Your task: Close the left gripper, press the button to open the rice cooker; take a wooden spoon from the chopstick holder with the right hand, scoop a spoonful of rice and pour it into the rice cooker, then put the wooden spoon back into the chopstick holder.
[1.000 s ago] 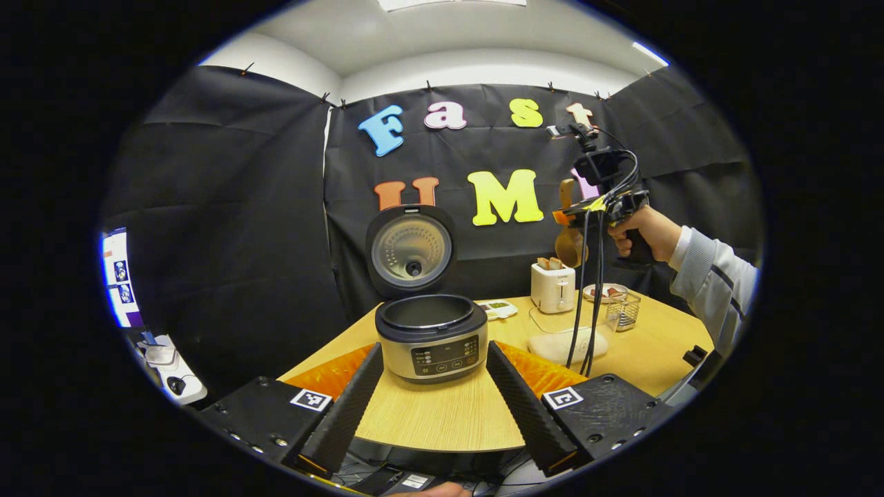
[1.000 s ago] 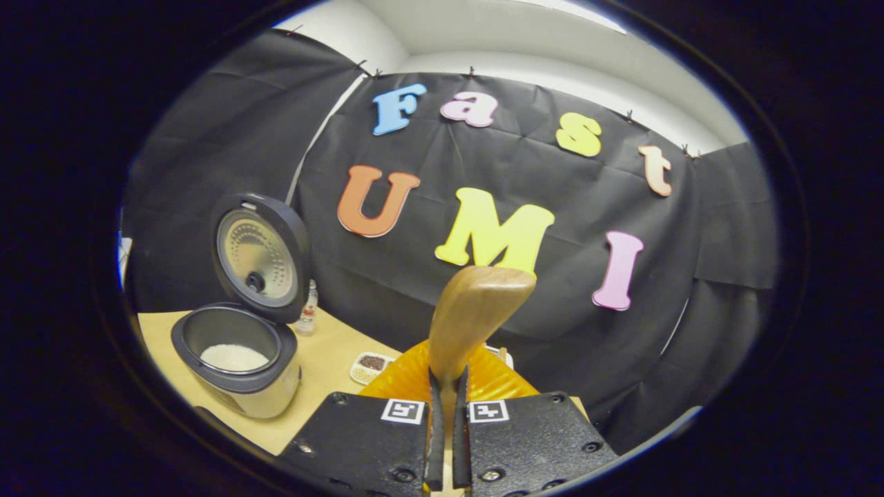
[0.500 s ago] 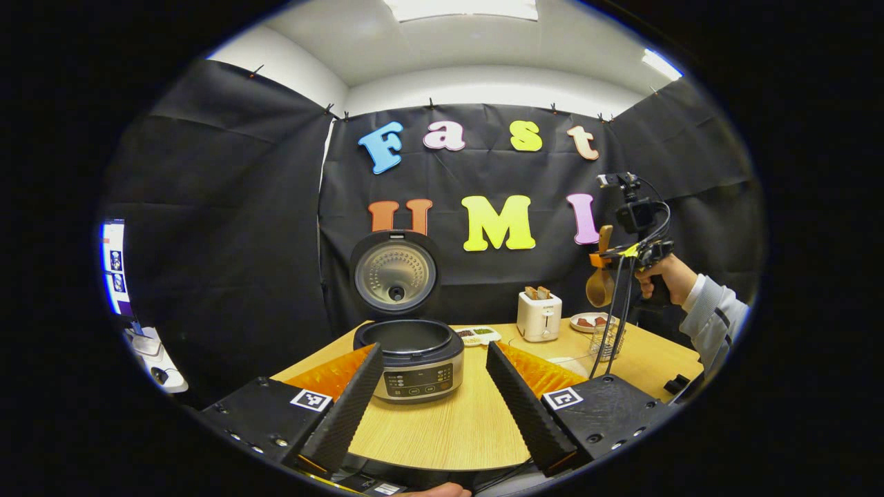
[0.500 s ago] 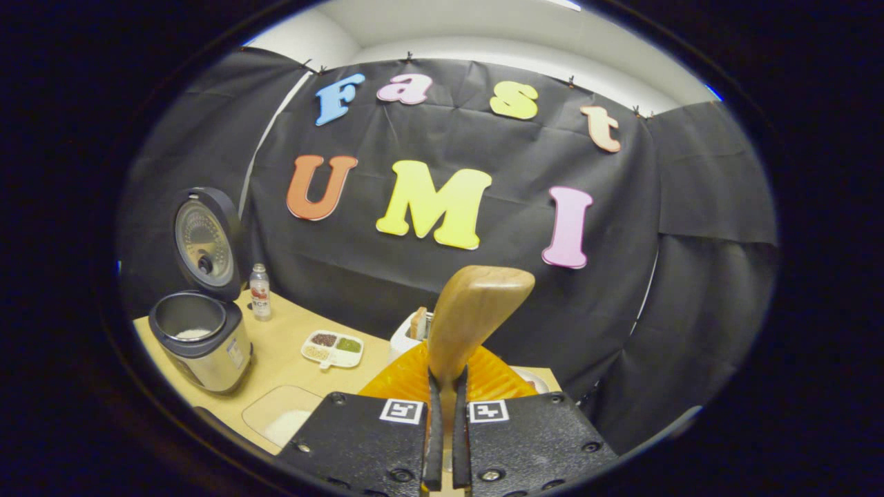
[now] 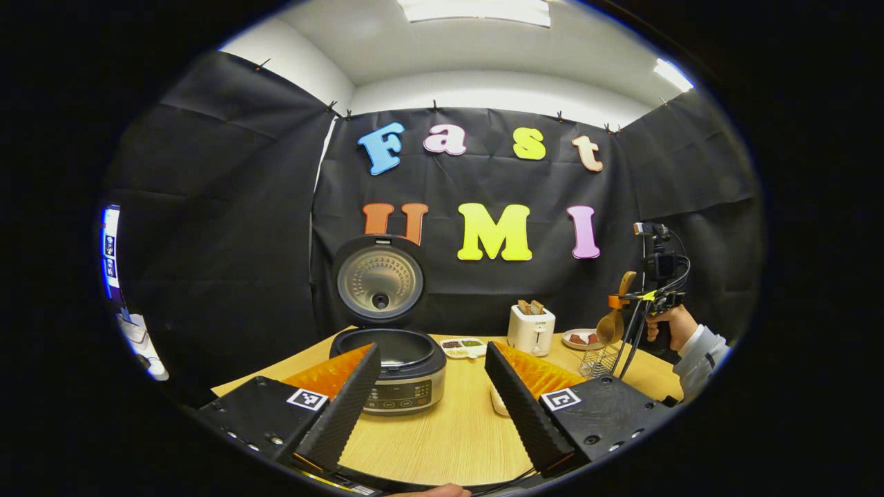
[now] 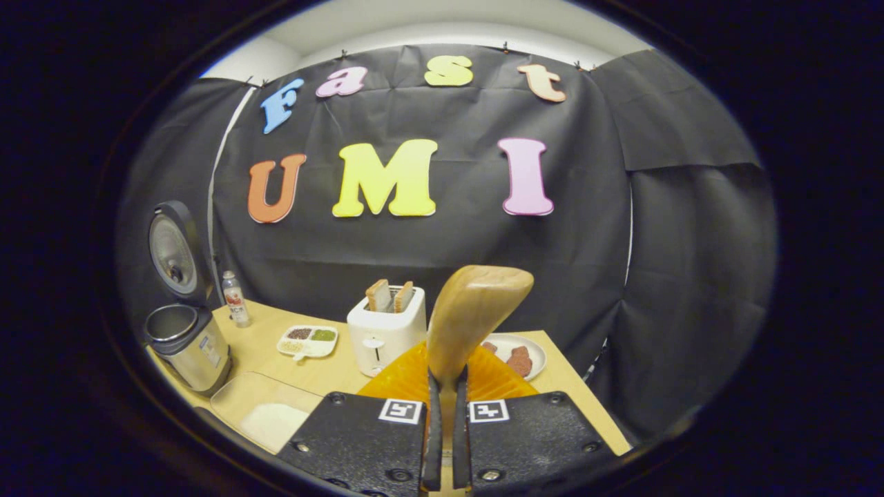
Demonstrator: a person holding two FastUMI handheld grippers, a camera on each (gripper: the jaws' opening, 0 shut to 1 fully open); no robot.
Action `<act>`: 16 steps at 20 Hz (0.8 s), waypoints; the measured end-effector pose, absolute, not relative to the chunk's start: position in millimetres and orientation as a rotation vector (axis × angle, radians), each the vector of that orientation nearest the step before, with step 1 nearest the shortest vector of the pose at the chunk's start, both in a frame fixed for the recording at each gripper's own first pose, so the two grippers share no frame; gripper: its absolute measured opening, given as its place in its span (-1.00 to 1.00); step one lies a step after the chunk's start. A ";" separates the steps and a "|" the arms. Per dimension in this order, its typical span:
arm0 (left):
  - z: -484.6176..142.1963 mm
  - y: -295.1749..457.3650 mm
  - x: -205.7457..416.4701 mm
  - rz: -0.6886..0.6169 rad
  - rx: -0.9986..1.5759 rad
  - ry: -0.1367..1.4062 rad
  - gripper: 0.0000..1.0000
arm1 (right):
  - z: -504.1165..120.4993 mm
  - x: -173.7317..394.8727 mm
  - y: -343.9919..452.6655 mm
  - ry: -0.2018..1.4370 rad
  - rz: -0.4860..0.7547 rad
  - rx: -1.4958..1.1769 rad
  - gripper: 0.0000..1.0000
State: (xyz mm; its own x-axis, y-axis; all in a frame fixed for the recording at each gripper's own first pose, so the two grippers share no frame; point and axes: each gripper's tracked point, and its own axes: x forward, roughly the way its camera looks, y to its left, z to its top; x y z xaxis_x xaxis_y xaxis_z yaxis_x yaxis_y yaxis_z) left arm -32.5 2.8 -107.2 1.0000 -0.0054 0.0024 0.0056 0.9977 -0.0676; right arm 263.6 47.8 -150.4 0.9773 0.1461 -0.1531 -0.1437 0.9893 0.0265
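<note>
The rice cooker (image 5: pixel 402 376) stands open on the wooden table (image 5: pixel 456 435), its lid (image 5: pixel 378 279) upright. My left gripper (image 5: pixel 432 352) is open and empty, well back from the cooker. At the far right a hand holds my right gripper (image 5: pixel 639 301) shut on the wooden spoon (image 5: pixel 610 328), whose bowl hangs just above the wire chopstick holder (image 5: pixel 598 359). In the right gripper view the spoon's handle (image 6: pixel 473 314) rises from between the shut fingers of the right gripper (image 6: pixel 447 376). There the cooker (image 6: pixel 186 345) sits far left. The rice tray (image 6: pixel 266 414) lies at lower left.
A white toaster (image 6: pixel 385 331) with bread stands mid-table, with a divided dish (image 6: pixel 307 339) and a small bottle (image 6: pixel 236 308) to its left. A plate of food (image 6: pixel 518 355) lies behind the spoon. The table's right edge runs close to the holder.
My right gripper has carried the spoon rightward and down, away from the cooker to above the wire holder. My left gripper has drawn back from the cooker and stays open.
</note>
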 end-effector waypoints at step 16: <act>-96.1 1.5 2.8 0.012 -0.040 0.000 0.94 | -139.3 260.2 20.2 0.083 0.106 0.085 1.00</act>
